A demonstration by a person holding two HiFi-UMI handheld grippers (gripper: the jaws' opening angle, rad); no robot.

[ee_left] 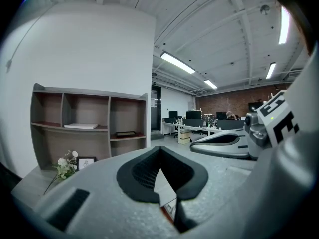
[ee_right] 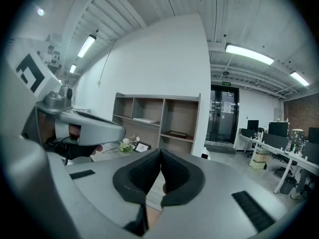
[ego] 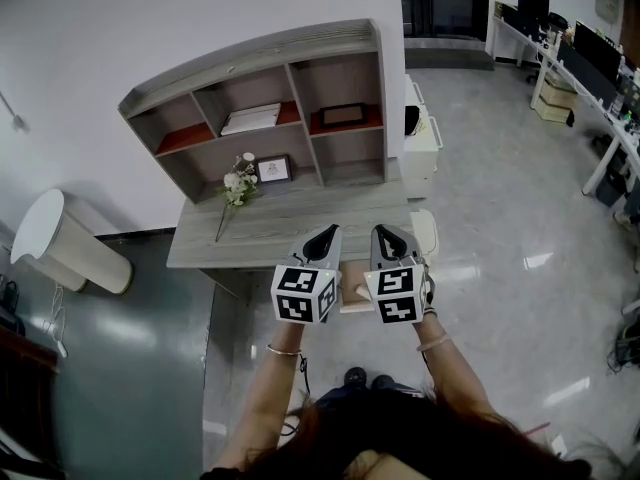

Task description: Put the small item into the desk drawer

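I have the left gripper (ego: 324, 234) and right gripper (ego: 386, 234) both pinched shut on nothing, side by side over the front edge of the desk (ego: 260, 230). I can't spot the small item anywhere. If I lower them blind, I could knock what looks like the open drawer (ego: 355, 293) beneath them.

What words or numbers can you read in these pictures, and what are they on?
Nothing here is readable.
Green sign above the glass door: too small to read.
Sheets stuck on that door: too small to read.
Framed picture: blurred, no words show.
Left marker cube and right marker cube: black and white squares only, no letters.
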